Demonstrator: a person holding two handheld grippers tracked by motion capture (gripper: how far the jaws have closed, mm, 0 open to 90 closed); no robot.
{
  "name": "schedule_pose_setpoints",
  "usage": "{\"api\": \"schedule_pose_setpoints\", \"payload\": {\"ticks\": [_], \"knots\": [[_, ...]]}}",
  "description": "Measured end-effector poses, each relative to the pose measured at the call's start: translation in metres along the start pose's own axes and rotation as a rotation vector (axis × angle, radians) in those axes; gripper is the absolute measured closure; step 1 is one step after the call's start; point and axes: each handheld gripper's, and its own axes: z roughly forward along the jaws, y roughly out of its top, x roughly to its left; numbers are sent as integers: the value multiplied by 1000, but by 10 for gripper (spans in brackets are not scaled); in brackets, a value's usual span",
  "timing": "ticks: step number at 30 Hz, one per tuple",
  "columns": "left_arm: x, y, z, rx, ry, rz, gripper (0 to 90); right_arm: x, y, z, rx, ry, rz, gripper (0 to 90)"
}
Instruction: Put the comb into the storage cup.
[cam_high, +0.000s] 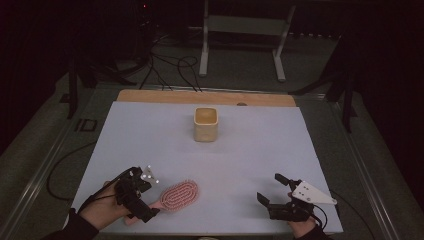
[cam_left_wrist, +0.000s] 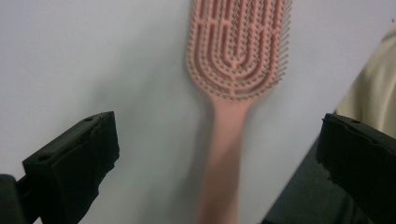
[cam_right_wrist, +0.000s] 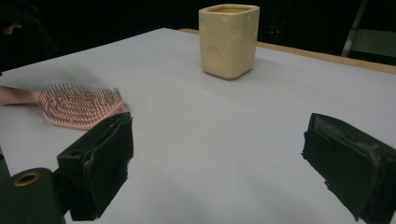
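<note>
We record one bench (cam_high: 150, 135) under a pale sheet, a bare wooden strip at its far edge, in a dark room with cables and a white frame on the floor beyond. On it we count one pink hairbrush (cam_high: 179, 195) lying bristles up at the near left and one cream square cup (cam_high: 205, 124) upright at the far centre. We count two tongs: the left tongs (cam_high: 140, 200) spread wide over the brush handle without touching it, and the right tongs (cam_high: 272, 192) spread over bare sheet at the near right.
</note>
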Motion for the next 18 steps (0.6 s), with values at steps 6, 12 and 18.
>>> {"api": "schedule_pose_setpoints", "payload": {"ticks": [6,12,18], "knots": [[-2,4,9,45,-30,0,3,0,0,0,1,2,2,83],[1,6,15,79,-44,-7,72,-1,0,0,2,3,4,83],[2,7,20,103,-50,-4,101,-1,-1,0,0,4,5,83]]}}
